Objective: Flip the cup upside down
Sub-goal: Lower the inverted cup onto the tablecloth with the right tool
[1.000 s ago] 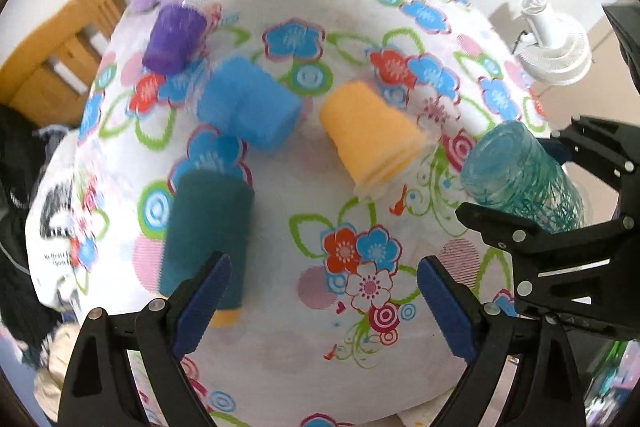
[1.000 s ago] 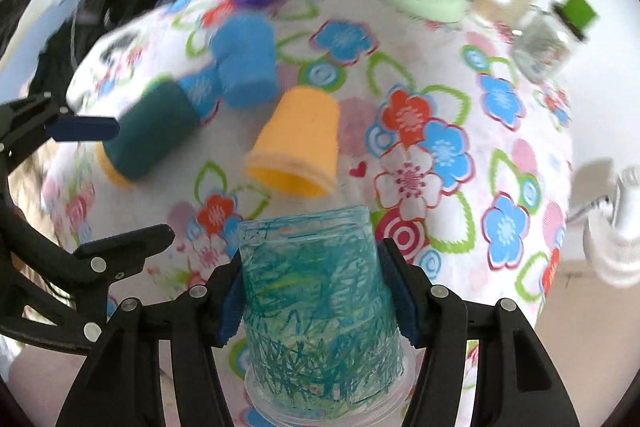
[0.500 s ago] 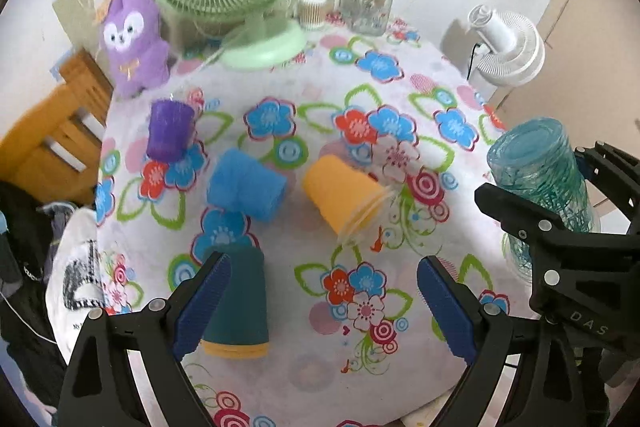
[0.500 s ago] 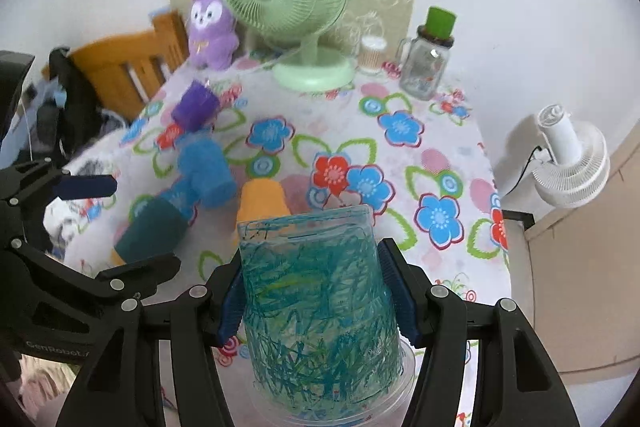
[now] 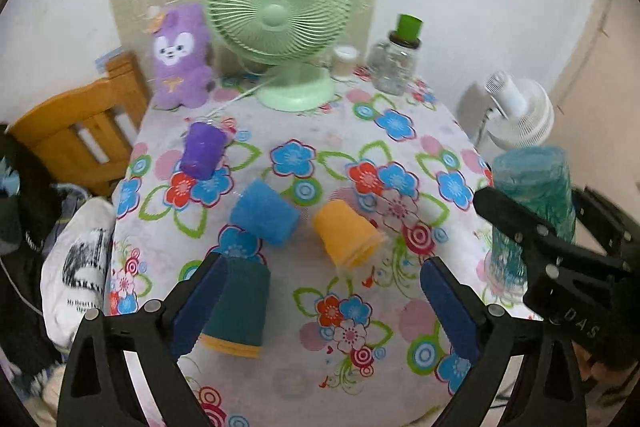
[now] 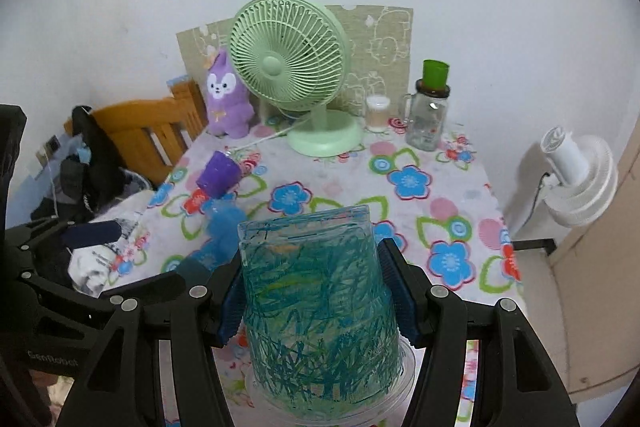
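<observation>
My right gripper (image 6: pixel 316 291) is shut on a clear cup scribbled teal (image 6: pixel 320 311), held base up, rim down, above the near right of the floral table (image 6: pixel 440 211). The cup also shows in the left wrist view (image 5: pixel 532 211). My left gripper (image 5: pixel 320 295) is open and empty above the table's near edge. Between its fingers lie an orange cup (image 5: pixel 346 233) and a blue cup (image 5: pixel 264 213) on their sides. A dark teal cup (image 5: pixel 240 307) lies by the left finger. A purple cup (image 5: pixel 202 151) stands further back.
A green desk fan (image 5: pixel 280 15), a purple plush toy (image 5: pixel 180 59), a glass jar with a green lid (image 5: pixel 398 61) and a small white cup (image 5: pixel 345 61) stand along the back. A wooden chair (image 5: pixel 76 127) is left, a white fan (image 5: pixel 516 115) right.
Both grippers have tilted up and pulled back, so the wall and fan are in full view. The right gripper still holds the teal cup, now more upright, base up.
</observation>
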A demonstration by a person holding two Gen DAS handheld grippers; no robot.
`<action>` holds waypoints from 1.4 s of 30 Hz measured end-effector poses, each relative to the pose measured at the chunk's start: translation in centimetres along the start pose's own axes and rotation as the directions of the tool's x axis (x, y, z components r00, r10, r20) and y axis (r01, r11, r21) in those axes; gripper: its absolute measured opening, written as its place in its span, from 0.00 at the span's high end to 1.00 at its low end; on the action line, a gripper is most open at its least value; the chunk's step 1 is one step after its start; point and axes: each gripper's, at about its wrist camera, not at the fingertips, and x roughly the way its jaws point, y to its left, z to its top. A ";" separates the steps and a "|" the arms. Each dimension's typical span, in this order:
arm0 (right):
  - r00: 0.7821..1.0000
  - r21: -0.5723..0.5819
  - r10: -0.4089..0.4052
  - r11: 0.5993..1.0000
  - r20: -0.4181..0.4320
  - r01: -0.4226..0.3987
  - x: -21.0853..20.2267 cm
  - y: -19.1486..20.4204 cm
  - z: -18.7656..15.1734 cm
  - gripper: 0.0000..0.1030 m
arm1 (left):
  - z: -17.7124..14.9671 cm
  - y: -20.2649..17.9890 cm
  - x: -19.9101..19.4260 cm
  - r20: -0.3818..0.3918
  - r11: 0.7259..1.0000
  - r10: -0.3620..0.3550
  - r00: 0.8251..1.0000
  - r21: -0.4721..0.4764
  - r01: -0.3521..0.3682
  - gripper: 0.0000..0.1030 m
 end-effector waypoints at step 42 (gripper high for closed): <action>0.999 0.191 0.001 0.982 0.039 -0.008 12.0 -4.3 -10.4 0.37 | -6.3 0.4 12.0 -0.082 0.995 0.096 0.992 -0.029 -0.098 0.05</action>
